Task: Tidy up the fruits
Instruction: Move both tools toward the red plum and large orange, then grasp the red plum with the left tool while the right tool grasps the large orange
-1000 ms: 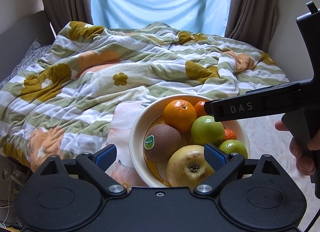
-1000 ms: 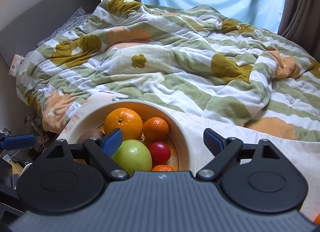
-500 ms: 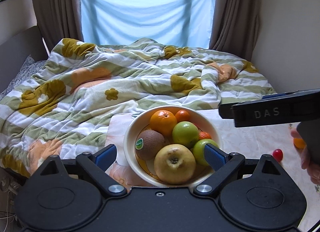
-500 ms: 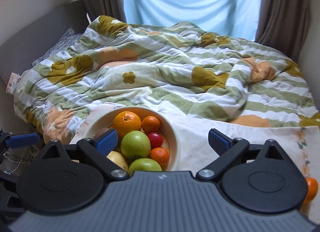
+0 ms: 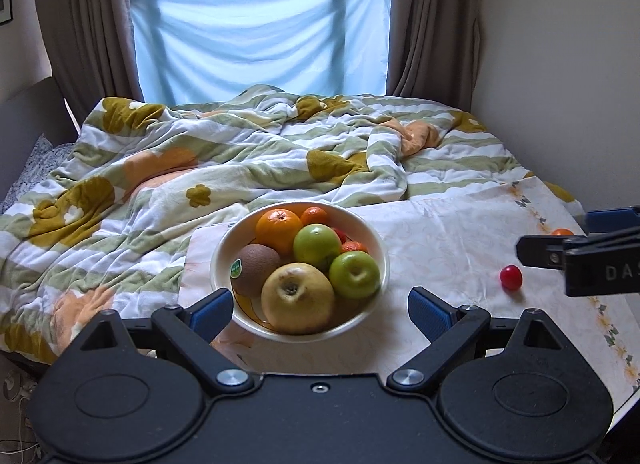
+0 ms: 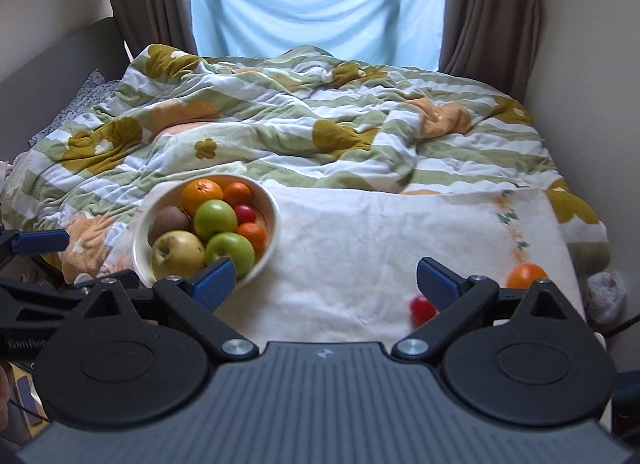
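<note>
A cream bowl (image 5: 376, 252) (image 6: 272, 208) sits on a white cloth (image 5: 448, 232) (image 6: 360, 248), filled with an orange, a kiwi, a yellow apple, two green apples, small mandarins and a red fruit. A small red fruit (image 5: 511, 277) (image 6: 421, 309) and an orange (image 5: 562, 232) (image 6: 526, 275) lie loose on the cloth at the right. My left gripper (image 5: 320, 306) is open and empty, just in front of the bowl. My right gripper (image 6: 326, 282) is open and empty, above the cloth between the bowl and the loose fruits.
A rumpled green, white and orange blanket (image 5: 240, 152) covers the bed behind the cloth. A wall (image 5: 560, 64) stands at the right, a window with curtains beyond. The cloth's right edge (image 6: 568, 248) drops off, with a plastic bag (image 6: 606, 292) below.
Both grippers have pulled back and up from the bowl. The right gripper has shifted right, bringing the loose red fruit and orange into view. Both stayed open.
</note>
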